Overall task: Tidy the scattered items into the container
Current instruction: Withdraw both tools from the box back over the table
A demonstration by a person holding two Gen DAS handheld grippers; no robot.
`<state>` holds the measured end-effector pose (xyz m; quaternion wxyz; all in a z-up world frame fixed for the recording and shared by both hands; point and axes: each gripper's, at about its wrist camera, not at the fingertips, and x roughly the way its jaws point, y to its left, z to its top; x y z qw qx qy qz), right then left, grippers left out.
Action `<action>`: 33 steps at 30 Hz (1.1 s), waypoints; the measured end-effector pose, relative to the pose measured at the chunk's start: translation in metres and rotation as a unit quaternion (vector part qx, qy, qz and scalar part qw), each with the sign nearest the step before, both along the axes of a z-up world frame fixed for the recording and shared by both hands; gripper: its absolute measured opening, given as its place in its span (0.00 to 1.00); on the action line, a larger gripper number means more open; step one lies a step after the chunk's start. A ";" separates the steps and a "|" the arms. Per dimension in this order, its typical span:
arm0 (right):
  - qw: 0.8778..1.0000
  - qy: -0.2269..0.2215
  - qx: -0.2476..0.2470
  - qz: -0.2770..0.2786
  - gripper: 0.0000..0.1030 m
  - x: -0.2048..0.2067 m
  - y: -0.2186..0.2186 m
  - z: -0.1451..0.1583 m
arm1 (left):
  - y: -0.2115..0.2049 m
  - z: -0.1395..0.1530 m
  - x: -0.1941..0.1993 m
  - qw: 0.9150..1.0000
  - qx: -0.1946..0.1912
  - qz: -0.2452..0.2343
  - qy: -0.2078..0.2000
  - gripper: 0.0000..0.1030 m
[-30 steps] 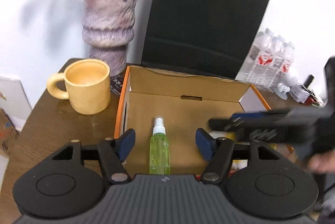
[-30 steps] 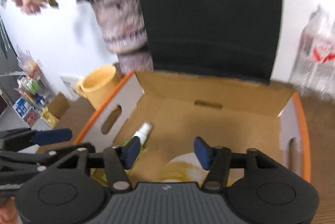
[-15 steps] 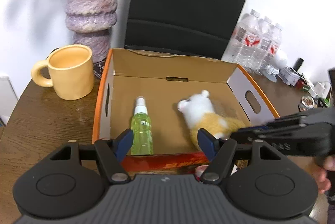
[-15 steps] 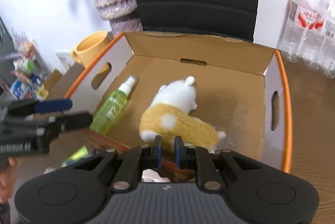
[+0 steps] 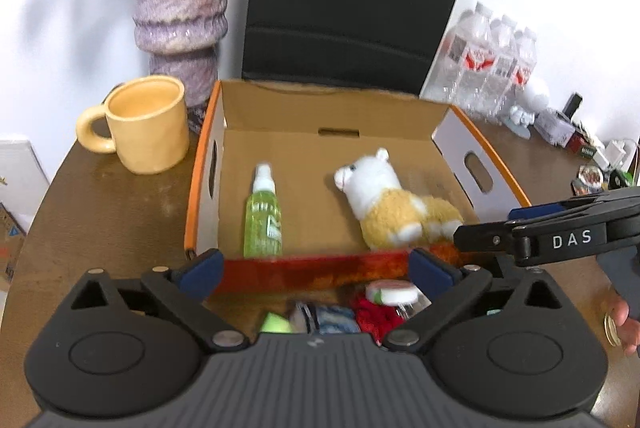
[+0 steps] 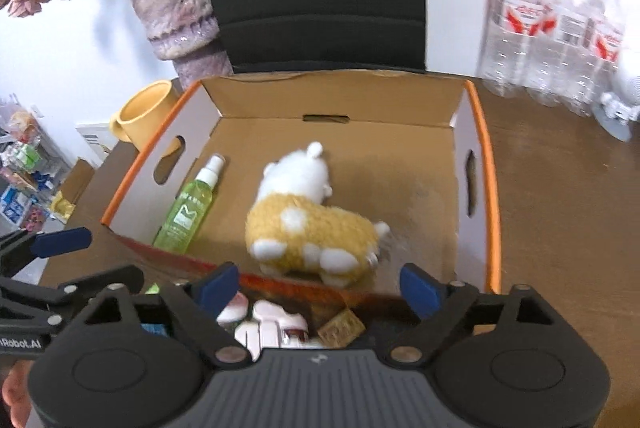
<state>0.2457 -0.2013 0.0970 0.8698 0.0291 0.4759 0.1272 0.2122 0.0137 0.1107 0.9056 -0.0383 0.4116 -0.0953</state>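
An open cardboard box (image 5: 202, 164) (image 6: 487, 164) with orange rims sits on the brown table (image 5: 100, 208). Inside lie a green spray bottle (image 5: 262, 220) (image 6: 190, 206) on the left and a white-and-yellow plush toy (image 5: 392, 204) (image 6: 308, 224) in the middle. My left gripper (image 5: 316, 268) (image 6: 108, 256) hangs open just before the box's near wall. My right gripper (image 6: 320, 284) (image 5: 488, 228) is open too, at the near right corner. On the table under them lie small loose items: a red one (image 5: 376, 316), a white one (image 6: 268, 328), a tan block (image 6: 342, 326).
A yellow mug (image 5: 148, 124) (image 6: 146, 112) stands left of the box, a purple vase (image 5: 180, 16) with flowers behind it. A black upright panel (image 5: 352, 8) rises behind the box. Water bottles (image 5: 492, 64) (image 6: 560, 40) and small clutter (image 5: 560, 124) fill the back right.
Both grippers have drawn back from over the box to its near wall. The right gripper, shut half a second ago, now stands open. The loose items in front came into view.
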 end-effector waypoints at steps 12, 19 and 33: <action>0.999 0.007 -0.027 -0.028 0.91 -0.043 -0.002 0.019 | -0.011 0.012 -0.027 0.999 0.038 0.012 0.025 1.00; 0.999 -0.013 -0.008 -0.030 0.94 -0.083 -0.011 0.018 | -0.016 0.018 -0.055 0.999 0.043 0.006 0.009 1.00; 0.989 -0.142 0.027 -0.021 1.00 -0.213 -0.018 0.011 | -0.014 0.011 -0.184 0.991 -0.003 -0.009 -0.134 1.00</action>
